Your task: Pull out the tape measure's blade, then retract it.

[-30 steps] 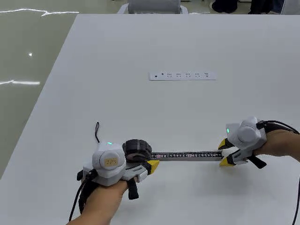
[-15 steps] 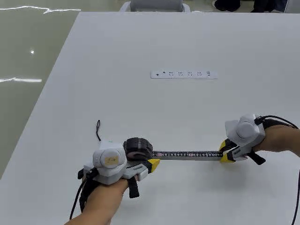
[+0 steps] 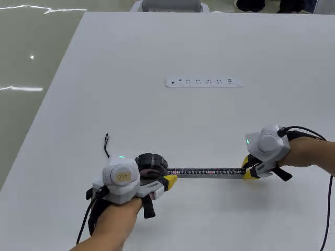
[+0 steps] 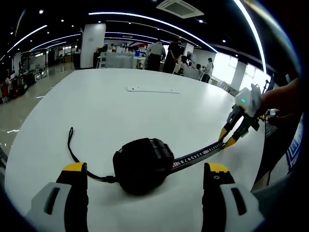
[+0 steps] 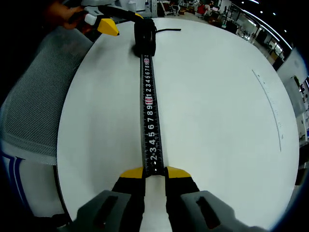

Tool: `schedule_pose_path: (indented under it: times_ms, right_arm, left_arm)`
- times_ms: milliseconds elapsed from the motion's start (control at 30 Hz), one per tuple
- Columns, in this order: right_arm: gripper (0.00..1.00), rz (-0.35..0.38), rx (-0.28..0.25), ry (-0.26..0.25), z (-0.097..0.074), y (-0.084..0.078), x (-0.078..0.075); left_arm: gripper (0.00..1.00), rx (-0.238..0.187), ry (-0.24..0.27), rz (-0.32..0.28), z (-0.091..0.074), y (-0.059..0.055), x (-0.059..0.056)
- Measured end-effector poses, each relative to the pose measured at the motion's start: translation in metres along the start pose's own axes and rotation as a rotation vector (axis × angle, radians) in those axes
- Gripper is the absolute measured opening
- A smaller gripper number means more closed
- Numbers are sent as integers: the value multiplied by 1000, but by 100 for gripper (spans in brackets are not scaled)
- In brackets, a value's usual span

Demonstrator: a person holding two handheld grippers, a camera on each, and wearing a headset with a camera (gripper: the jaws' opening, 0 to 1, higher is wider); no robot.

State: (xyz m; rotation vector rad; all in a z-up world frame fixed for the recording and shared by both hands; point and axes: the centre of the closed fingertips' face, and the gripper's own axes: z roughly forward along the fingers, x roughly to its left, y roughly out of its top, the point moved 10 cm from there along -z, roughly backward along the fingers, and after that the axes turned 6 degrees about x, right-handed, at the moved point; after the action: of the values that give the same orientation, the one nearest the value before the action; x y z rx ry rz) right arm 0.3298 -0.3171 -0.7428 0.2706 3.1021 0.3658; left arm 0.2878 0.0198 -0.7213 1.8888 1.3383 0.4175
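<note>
- The tape measure's case (image 3: 152,165), round and black, lies on the white bench (image 3: 209,47), at the near edge on the person's left.
- The blade (image 3: 207,171) runs out of the case to the right, flat along the bench top. Its printed numbers face up, and those read in the right gripper view (image 5: 150,116) climb toward the case.
- The left hand-held gripper (image 4: 146,169) has its jaws spread wide, one on each side of the case. In the left gripper view there is bench showing between the case (image 4: 143,164) and each yellow tip, so it holds nothing.
- The left hand (image 3: 118,214) is behind that gripper, on the near side of the case, with a dark cable trailing back from it.
- The right hand-held gripper (image 5: 154,173) is at the blade's far end, well to the right of the case. Its two yellow tips are pressed in on the blade's end from both sides, and the low numbers sit just beyond them.
- The right hand (image 3: 306,154) is further right again, with a black cable looping off past it.
- A thin black cord (image 3: 107,145) comes from the left side of the case and curves away across the bench. It lies loose in the left gripper view (image 4: 72,145).
- A long white power strip (image 3: 203,82) lies flat well beyond the case, toward the middle of the bench, roughly parallel to the blade.
</note>
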Motion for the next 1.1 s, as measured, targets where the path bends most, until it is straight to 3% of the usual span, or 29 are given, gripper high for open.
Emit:
schedule_pose_path:
  times_ms: [367, 500, 700, 1100]
  right_arm:
    - [14, 30, 37, 23, 0, 4, -4]
    - [14, 49, 36, 27, 0, 3, -4]
    - [14, 39, 46, 24, 0, 4, -4]
    - [14, 42, 44, 23, 0, 4, -5]
  left_arm:
    - [99, 6, 58, -24, 16, 5, 2]
    - [99, 1, 84, -88, 21, 3, 6]
    - [99, 30, 105, -128, 28, 1, 9]
    - [98, 37, 117, -113, 38, 4, 4]
